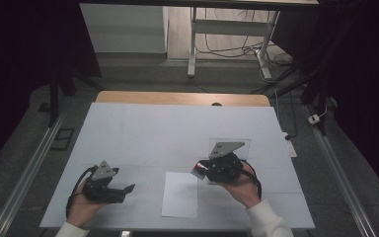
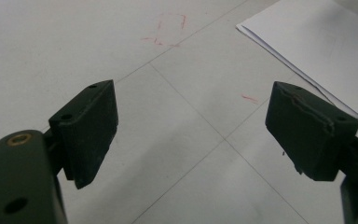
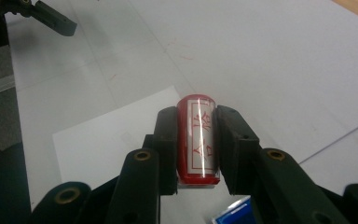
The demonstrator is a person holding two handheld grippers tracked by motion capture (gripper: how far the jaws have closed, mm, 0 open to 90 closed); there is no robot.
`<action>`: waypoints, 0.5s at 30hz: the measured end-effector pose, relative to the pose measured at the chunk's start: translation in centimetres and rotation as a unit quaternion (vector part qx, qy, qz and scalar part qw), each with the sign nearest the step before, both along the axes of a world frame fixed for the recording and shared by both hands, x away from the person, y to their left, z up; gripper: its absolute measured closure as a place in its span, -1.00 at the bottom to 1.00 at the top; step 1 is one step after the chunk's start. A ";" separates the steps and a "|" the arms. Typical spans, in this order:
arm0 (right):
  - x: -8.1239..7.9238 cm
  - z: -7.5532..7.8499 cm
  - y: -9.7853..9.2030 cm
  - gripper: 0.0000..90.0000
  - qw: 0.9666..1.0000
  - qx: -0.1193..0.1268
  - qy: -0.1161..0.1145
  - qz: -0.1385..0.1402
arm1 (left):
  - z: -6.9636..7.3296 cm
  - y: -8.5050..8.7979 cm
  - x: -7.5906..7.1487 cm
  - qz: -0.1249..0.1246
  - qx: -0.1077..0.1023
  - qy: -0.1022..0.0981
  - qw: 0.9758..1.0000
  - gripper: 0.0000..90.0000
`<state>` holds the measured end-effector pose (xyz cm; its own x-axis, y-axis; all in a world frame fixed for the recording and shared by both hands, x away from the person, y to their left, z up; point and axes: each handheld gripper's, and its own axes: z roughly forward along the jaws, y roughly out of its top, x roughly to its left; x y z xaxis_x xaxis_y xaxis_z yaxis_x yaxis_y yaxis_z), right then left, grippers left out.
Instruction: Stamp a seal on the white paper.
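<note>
Step in hand: carry phase, judged from the grasp; stamp (image 3: 198, 140) lifted off the bench (image 1: 143, 133) and held near the sheet of paper (image 1: 180, 195), impression not yet made.
Right tool (image 3: 196, 144): closed on the stamp, one jaw on each side of the red body; in the high view, right tool (image 1: 212, 170) held just right of the paper's upper right corner.
Stamp: red cylinder with a white label bearing red characters, lying lengthwise between the jaws, far end pointing away from the camera; small red-and-white end also visible in the high view (image 1: 198, 171).
Stamp face: cannot tell which end carries it.
Left tool (image 2: 191, 135): jaws wide apart, nothing between them; in the high view, left tool (image 1: 109, 187) low over the bench, left of the paper and apart from it.
Paper: white sheet flat on the bench near the front edge, between the two tools; corner visible in the left gripper view (image 2: 317, 42); surface appears blank.
Blue item (image 3: 230, 212): partly visible below the right tool, identity unclear, possibly an ink pad or case.
Red marks (image 2: 168, 30): faint traces on the bench surface.
Next move, judged: bring stamp over the sheet, turn printing face down, lower squarely, press.
Requirement: firm grip to prevent rolling of the round body; left tool available to pin the paper.
</note>
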<state>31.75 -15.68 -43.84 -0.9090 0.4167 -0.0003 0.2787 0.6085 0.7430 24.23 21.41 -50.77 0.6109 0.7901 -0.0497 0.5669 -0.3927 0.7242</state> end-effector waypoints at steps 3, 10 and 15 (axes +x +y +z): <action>-0.1 -0.3 0.5 0.56 1.000 -0.004 0.002 0.006 | 0.0 0.0 0.0 -0.001 0.002 0.000 1.000 -0.61; -0.4 -1.1 1.6 0.56 1.000 -0.018 0.008 0.019 | 0.0 0.0 0.0 -0.001 0.001 0.001 1.000 -0.61; -0.8 -1.3 2.4 0.56 0.999 -0.023 0.007 0.034 | -0.1 -0.1 0.0 -0.001 0.001 0.002 1.000 -0.61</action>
